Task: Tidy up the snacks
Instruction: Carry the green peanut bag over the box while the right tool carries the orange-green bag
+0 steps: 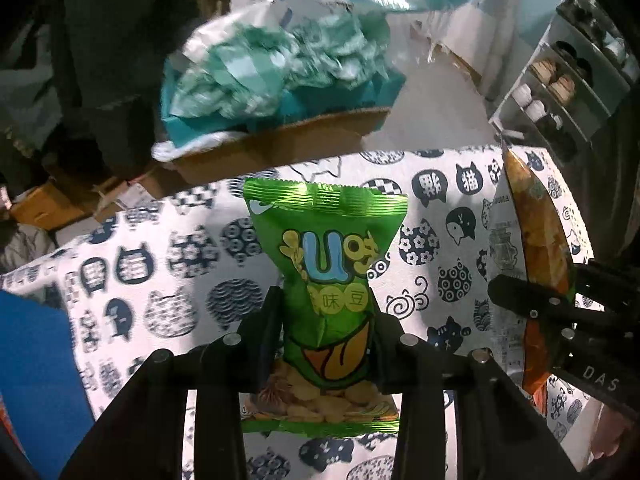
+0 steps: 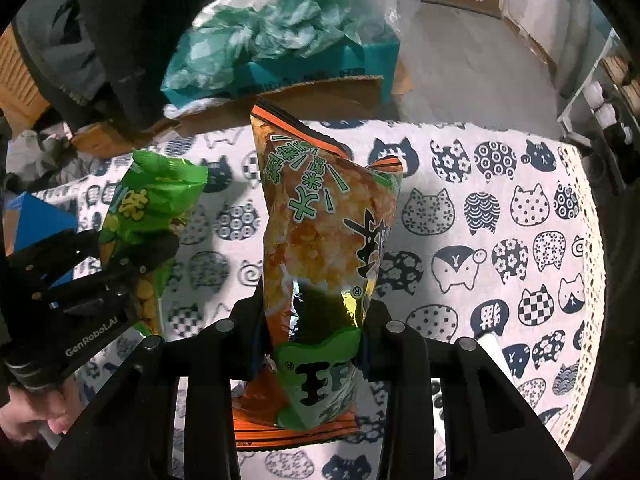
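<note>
A green snack bag point(image 1: 326, 264) with yellow print stands upright between the fingers of my left gripper point(image 1: 326, 312), which is shut on its pinched middle. An orange and green rice-cracker bag point(image 2: 320, 248) is held upright the same way in my right gripper point(image 2: 316, 320), shut on its lower half. Both bags hang just above a table covered with a white cloth point(image 2: 480, 216) printed with dark cat heads. In the left wrist view the orange bag point(image 1: 540, 240) shows edge-on at the right. In the right wrist view the green bag point(image 2: 148, 208) shows at the left.
Beyond the table's far edge stands a cardboard box point(image 1: 280, 148) stuffed with teal plastic bags point(image 1: 280, 64). A blue box point(image 1: 32, 380) lies at the left. A shelf with shoes point(image 1: 560, 80) stands at the far right. A person's hand point(image 2: 28, 412) holds the left gripper.
</note>
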`<state>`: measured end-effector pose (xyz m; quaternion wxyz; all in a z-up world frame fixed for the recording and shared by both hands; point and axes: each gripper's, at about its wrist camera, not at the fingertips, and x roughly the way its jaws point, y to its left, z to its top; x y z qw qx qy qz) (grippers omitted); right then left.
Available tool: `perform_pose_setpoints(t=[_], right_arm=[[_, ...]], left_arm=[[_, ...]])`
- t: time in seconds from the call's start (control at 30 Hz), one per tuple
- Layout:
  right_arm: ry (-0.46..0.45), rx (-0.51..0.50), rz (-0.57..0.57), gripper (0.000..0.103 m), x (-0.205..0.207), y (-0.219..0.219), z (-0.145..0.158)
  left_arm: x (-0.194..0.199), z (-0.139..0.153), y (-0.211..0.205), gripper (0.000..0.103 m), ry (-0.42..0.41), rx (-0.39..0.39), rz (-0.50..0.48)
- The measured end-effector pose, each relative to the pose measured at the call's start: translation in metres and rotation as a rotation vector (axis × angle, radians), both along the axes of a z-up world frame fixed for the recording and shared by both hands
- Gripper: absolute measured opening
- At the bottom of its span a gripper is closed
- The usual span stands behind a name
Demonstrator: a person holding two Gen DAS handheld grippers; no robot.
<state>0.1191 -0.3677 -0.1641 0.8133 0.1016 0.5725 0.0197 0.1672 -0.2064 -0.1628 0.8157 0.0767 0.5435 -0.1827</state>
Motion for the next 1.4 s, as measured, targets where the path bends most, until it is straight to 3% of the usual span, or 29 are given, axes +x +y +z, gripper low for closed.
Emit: perform_pose_setpoints(t=[0.77,1.4], right_arm=[[-0.142,0.048,0.156,0.034,-0.045,0.067,0.087],[-0.191,0.072,0.287,0.034,-0.053,0.137,0.119]], left_arm=[[-0.072,0.093,0.096,0.037,-0.172,0.030,0.094],[-0.115,0.124,0.192,0.037,-0.212,-0.009,0.210]])
